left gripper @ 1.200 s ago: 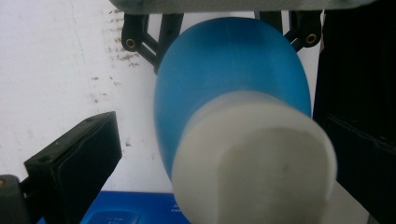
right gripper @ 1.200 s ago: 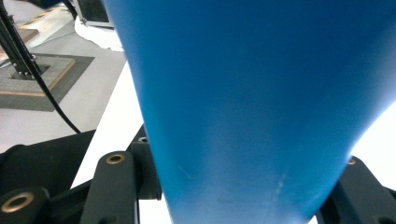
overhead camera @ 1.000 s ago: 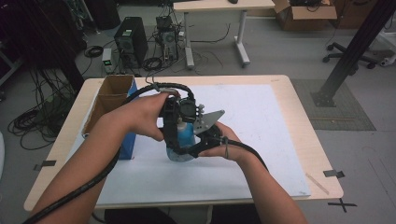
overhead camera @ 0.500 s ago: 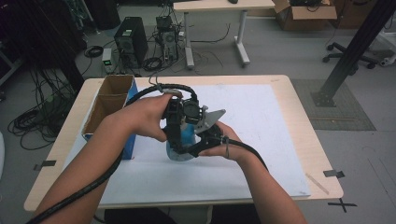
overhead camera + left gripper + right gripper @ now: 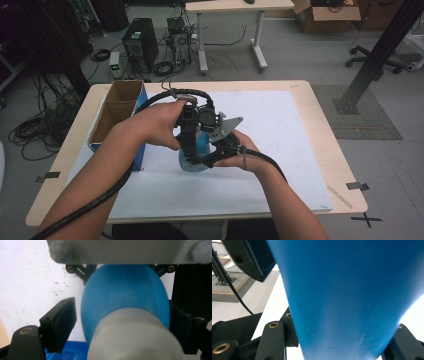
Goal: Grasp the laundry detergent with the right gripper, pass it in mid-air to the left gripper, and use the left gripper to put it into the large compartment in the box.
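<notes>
The right gripper (image 5: 212,159) clamps the blue bottle (image 5: 199,147) while the left gripper's (image 5: 192,150) jaws, closing around its top, are not yet touching; next, grip firmly.

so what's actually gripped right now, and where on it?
The right tongs are shut on the blue bottle, low on its body. The left tongs have just been closing around its upper part; the left pad is not yet touching.

Both forearms reach in from below and meet mid-frame. The left tool (image 5: 192,150) points down, its jaws just closing, one pad (image 5: 63,320) not yet touching. The right tool (image 5: 212,152) lies level, clamped tight.
</notes>
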`<act>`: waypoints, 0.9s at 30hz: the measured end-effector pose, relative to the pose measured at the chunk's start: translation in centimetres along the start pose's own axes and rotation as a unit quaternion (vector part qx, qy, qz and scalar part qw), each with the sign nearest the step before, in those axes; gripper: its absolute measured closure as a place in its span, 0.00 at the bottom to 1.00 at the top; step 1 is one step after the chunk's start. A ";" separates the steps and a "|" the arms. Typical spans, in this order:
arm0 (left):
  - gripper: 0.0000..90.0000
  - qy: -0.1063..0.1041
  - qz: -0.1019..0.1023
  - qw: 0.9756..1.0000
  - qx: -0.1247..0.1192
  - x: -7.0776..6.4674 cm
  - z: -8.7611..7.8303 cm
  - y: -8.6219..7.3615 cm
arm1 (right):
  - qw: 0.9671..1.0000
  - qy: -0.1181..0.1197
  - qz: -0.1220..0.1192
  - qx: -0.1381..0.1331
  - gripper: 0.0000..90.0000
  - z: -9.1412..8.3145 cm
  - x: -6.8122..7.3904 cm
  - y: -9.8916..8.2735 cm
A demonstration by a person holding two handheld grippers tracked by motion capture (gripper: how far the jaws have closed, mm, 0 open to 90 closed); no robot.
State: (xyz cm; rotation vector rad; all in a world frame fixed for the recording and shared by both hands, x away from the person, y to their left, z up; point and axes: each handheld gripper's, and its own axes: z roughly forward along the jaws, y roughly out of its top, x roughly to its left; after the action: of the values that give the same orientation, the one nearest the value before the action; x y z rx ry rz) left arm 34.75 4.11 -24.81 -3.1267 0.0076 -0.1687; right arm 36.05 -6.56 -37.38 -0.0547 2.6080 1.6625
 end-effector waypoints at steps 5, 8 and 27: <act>0.23 0.004 0.003 1.000 0.000 0.0 -0.1 0.1 | 1.000 -0.002 0.000 0.000 0.50 -0.1 0.0 0.0; 0.25 0.006 0.003 1.000 0.002 -0.1 -0.1 0.3 | 1.000 -0.007 -0.009 0.003 0.50 -0.1 -0.2 0.0; 0.38 -0.001 0.002 1.000 0.009 0.0 -0.1 0.4 | 1.000 -0.004 -0.001 0.000 0.50 -0.1 -0.2 0.0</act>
State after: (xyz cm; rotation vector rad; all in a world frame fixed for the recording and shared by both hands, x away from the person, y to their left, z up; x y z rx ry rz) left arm 34.77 3.74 -24.76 -3.1096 0.0107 -0.1652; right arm 36.22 -6.63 -37.32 -0.0503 2.6007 1.6576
